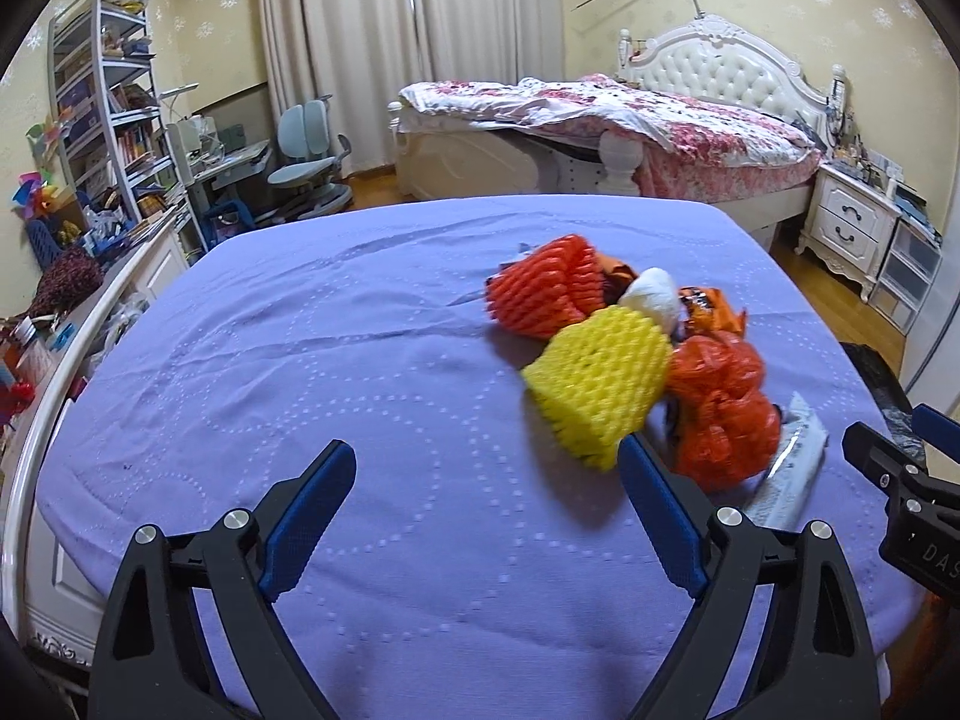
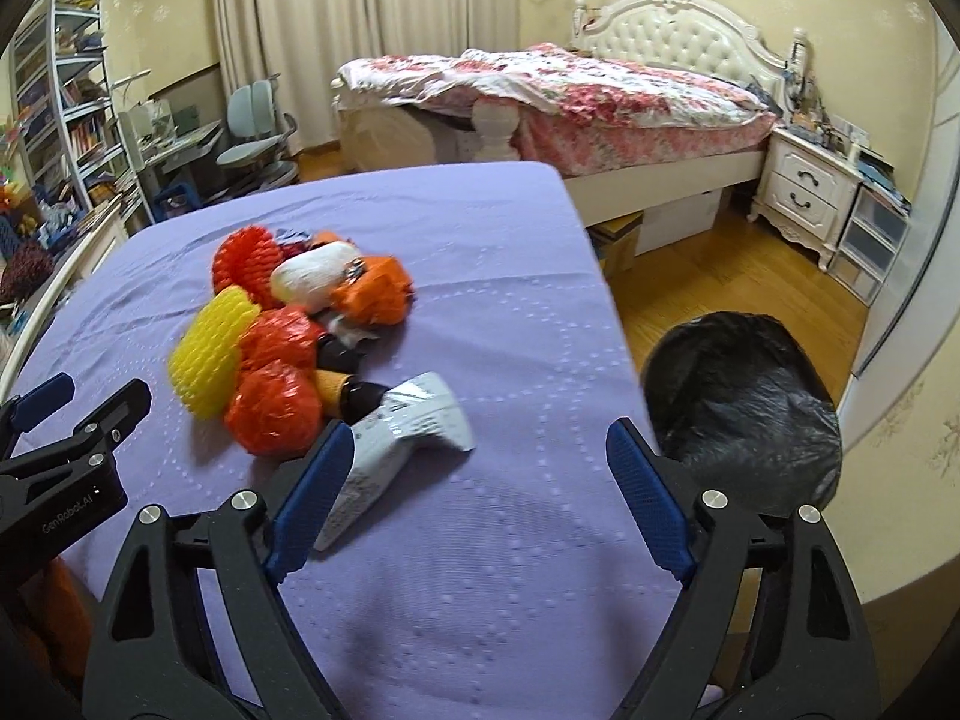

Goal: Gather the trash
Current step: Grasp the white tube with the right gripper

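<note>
A heap of trash lies on the purple cloth (image 1: pixel 360 360): a yellow foam net (image 1: pixel 597 378), a red foam net (image 1: pixel 543 294), crumpled orange-red bags (image 1: pixel 720 414), a white wad (image 1: pixel 654 294) and a silver wrapper (image 1: pixel 786 474). My left gripper (image 1: pixel 486 516) is open and empty, its right finger just in front of the yellow net. In the right wrist view the heap (image 2: pixel 282 330) sits left of centre. My right gripper (image 2: pixel 474 498) is open and empty, its left finger over the silver wrapper (image 2: pixel 408 426). A black trash bag (image 2: pixel 744 402) stands beside the table's right edge.
A bed (image 2: pixel 570 102) with a floral cover stands behind the table. A nightstand (image 2: pixel 804 186) and plastic drawers are at the right. A bookshelf (image 1: pixel 108 108), desk and blue chair (image 1: pixel 306 150) fill the left. Wooden floor (image 2: pixel 720 288) lies between table and bed.
</note>
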Demonstrator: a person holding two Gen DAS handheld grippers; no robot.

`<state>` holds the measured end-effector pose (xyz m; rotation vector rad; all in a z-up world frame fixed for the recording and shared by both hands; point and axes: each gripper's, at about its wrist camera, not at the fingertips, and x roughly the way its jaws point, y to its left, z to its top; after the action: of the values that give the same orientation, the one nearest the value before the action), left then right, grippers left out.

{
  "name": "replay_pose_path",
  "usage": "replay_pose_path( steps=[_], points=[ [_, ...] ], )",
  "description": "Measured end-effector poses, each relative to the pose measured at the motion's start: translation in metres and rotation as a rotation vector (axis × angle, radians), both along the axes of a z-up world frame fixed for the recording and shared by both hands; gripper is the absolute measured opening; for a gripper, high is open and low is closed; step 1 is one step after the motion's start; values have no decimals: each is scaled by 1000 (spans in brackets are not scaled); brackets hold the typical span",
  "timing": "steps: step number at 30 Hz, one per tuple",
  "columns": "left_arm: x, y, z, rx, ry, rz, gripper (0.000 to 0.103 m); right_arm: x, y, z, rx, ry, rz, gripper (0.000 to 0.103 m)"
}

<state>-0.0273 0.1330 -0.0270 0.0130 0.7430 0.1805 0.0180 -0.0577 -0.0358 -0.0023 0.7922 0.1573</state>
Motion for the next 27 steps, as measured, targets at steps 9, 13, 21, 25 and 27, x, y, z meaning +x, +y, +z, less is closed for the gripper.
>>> replay_pose_path(
  steps=[9, 13, 21, 25, 27],
  points=[
    [-1, 19, -5, -36, 15, 29, 89, 10, 33, -16, -49, 47, 20, 84],
    [-1, 18, -9, -41, 11, 21, 89, 9, 33, -24, -75, 76, 19, 84],
    [-2, 15, -13, -50, 21, 8, 89, 4, 19, -24, -97, 66, -10, 84],
    [-4, 13, -12, -51, 20, 6, 89, 6, 14, -22, -71, 67, -11, 84],
    [-4, 11, -12, -48, 18, 7, 89, 7, 17, -21, -61, 68, -2, 84]
  ],
)
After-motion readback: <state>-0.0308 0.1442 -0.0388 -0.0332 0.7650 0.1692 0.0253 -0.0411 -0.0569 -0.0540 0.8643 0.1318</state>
